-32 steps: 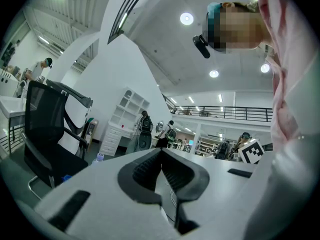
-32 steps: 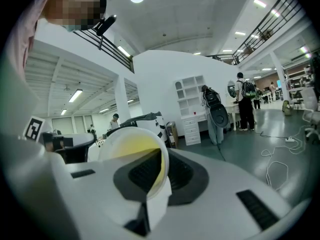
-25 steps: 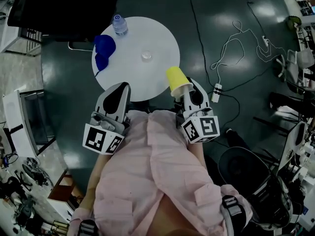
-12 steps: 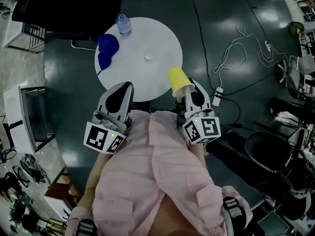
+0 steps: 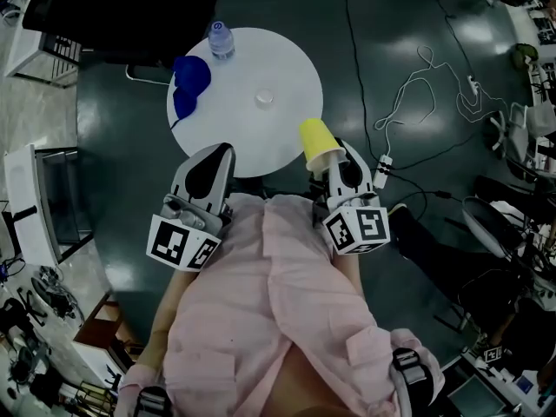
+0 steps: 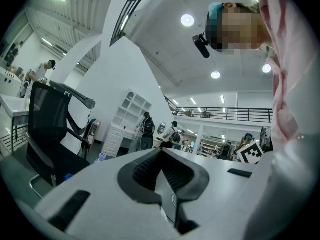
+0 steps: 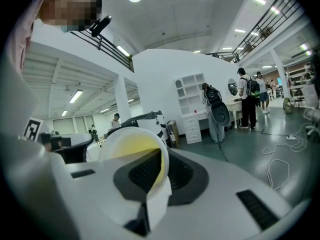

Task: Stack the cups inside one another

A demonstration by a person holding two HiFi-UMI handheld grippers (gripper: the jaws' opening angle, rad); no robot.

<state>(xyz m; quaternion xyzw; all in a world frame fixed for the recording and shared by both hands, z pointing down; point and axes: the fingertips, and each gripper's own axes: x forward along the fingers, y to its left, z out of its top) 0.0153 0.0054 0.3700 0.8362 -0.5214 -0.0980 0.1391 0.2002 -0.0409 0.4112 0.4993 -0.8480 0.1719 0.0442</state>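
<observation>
A: What's the right gripper (image 7: 159, 170) doing?
B: It's clamped on the wall of the yellow cup (image 7: 131, 151), at the near edge of the table (image 5: 287, 76).
A: And the left gripper (image 6: 163, 160)?
B: Jaws together, nothing between them. The blue cups (image 5: 187, 89) sit at the table's left edge.

A dark shape (image 5: 434, 241) on the right floor, perhaps a chair, has moved.

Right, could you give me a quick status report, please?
Right gripper shut on yellow cup, by near edge of table. Left gripper shut, empty. Blue cups far left; small clear object mid-table between.
</observation>
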